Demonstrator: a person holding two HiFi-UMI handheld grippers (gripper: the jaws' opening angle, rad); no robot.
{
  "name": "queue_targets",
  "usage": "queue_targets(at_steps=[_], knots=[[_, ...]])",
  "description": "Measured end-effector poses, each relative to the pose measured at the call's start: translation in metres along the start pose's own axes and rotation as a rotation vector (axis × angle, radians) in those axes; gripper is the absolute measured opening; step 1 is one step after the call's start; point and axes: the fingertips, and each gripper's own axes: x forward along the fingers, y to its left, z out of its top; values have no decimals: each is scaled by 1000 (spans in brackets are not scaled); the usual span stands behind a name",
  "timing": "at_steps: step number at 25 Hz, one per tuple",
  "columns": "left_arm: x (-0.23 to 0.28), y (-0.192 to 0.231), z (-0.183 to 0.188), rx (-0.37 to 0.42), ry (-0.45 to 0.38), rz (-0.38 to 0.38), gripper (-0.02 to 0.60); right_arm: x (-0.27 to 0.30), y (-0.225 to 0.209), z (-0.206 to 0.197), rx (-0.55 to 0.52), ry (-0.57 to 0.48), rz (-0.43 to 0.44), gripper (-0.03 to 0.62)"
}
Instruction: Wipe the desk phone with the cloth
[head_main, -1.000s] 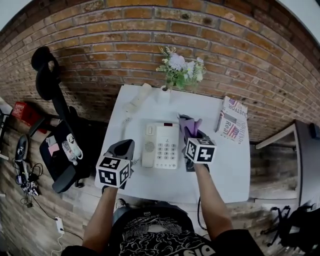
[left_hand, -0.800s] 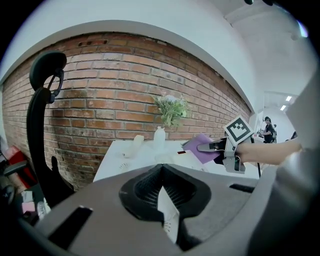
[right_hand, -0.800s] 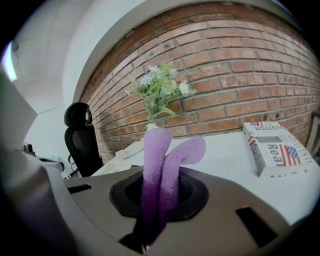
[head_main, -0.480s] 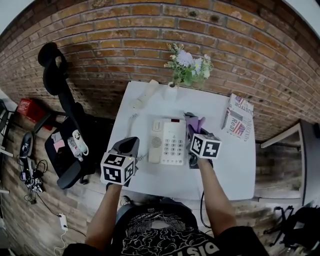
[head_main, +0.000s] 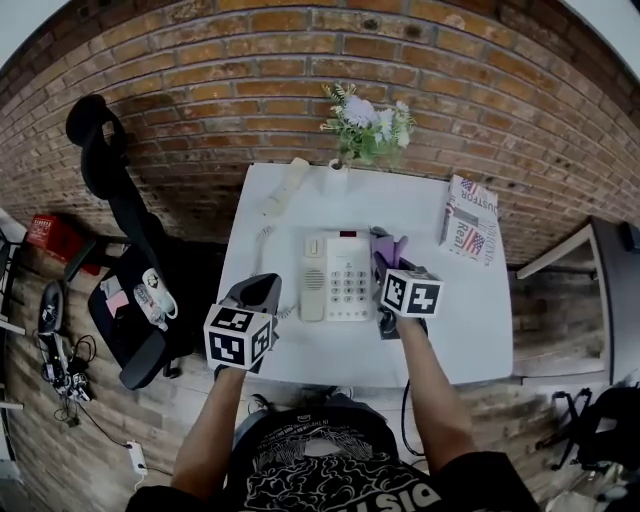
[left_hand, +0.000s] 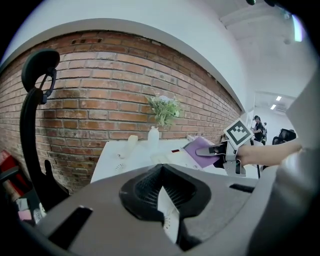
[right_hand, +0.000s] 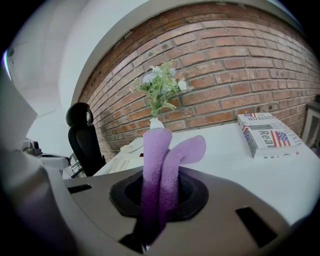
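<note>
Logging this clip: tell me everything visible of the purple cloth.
The cloth is purple, fleecy-looking, folded into two upright lobes, one bent over at its tip. The right tongs are shut on its lower end. It is held just right of the desk phone, above the white table; contact with either isn't clear.

Office. White rectangular table (head_main: 470, 330) set against a red brick wall (head_main: 250, 90); white push-button desk phone (head_main: 338, 277) mid-table; black high-backed office chair (head_main: 118, 195) off the table's left edge; white vase of flowers (head_main: 360, 125) at its back edge. Left gripper view: open room beyond, ceiling strip lights (left_hand: 278, 98), a person (left_hand: 258, 129) far off.
</note>
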Motion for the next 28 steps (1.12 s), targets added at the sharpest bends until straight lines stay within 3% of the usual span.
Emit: queue_targets(at_steps=[28], knots=[[-18,-21,-13,39,8,-175,6,-58,25,-63,121,5,-93,48]])
